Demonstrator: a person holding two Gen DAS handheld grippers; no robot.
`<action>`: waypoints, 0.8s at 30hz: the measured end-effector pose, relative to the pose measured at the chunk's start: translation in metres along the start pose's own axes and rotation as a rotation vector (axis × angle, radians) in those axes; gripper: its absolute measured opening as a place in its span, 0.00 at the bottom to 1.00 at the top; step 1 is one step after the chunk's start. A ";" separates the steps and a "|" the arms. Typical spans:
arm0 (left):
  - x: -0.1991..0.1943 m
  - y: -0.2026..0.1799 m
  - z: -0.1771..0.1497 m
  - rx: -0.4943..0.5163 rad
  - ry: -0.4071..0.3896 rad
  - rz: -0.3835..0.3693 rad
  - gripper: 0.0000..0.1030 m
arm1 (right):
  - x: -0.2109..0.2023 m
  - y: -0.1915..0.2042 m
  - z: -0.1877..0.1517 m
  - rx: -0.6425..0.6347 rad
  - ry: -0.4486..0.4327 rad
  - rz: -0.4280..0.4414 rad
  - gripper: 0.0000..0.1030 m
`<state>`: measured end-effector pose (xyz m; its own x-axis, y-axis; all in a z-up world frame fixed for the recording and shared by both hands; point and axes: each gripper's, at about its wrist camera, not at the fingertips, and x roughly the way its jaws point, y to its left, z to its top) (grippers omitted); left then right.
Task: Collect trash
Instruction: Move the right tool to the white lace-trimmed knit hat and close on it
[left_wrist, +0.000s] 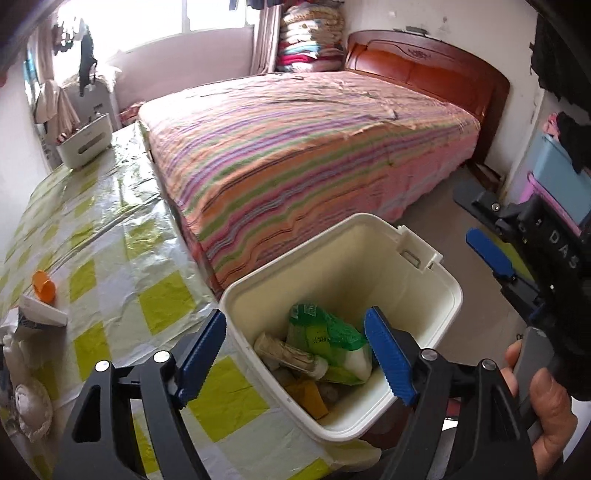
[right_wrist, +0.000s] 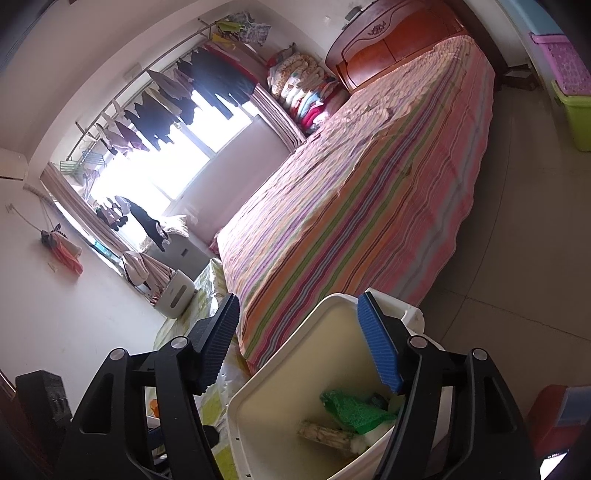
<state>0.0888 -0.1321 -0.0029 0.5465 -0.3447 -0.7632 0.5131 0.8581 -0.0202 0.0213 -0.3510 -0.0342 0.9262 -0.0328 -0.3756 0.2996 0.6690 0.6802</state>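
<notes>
A white bin (left_wrist: 436, 280) stands at the table's edge beside the bed. It holds a green plastic bag (left_wrist: 328, 332), a beige packet (left_wrist: 288, 354), an orange piece and other scraps. My left gripper (left_wrist: 295, 354) is open and empty just above the bin's near rim. My right gripper (right_wrist: 299, 343) is open and empty above the bin (right_wrist: 280, 369), with the green bag (right_wrist: 354, 410) below it. It also shows in the left wrist view (left_wrist: 491, 254), to the right of the bin. An orange cap (left_wrist: 43, 286), a white carton (left_wrist: 44, 312) and crumpled white wrappers (left_wrist: 31, 410) lie on the table at left.
The table has a yellow-and-white checked plastic cover (left_wrist: 110, 240). A white appliance (left_wrist: 86, 142) stands at its far end. A striped bed (left_wrist: 295, 147) runs along the table's right side. Coloured storage boxes (right_wrist: 572, 96) stand on the floor at right.
</notes>
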 end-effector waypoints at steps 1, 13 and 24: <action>-0.003 0.003 -0.002 -0.009 -0.003 0.003 0.73 | 0.001 0.001 -0.001 0.000 0.005 0.002 0.64; -0.021 0.042 -0.045 -0.076 0.019 0.090 0.73 | 0.021 0.023 -0.015 -0.049 0.073 0.036 0.67; -0.042 0.090 -0.078 -0.132 0.029 0.200 0.73 | 0.044 0.075 -0.051 -0.158 0.174 0.088 0.68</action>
<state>0.0603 -0.0105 -0.0232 0.6083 -0.1538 -0.7787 0.3049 0.9511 0.0504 0.0732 -0.2643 -0.0315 0.8896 0.1497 -0.4315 0.1676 0.7720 0.6132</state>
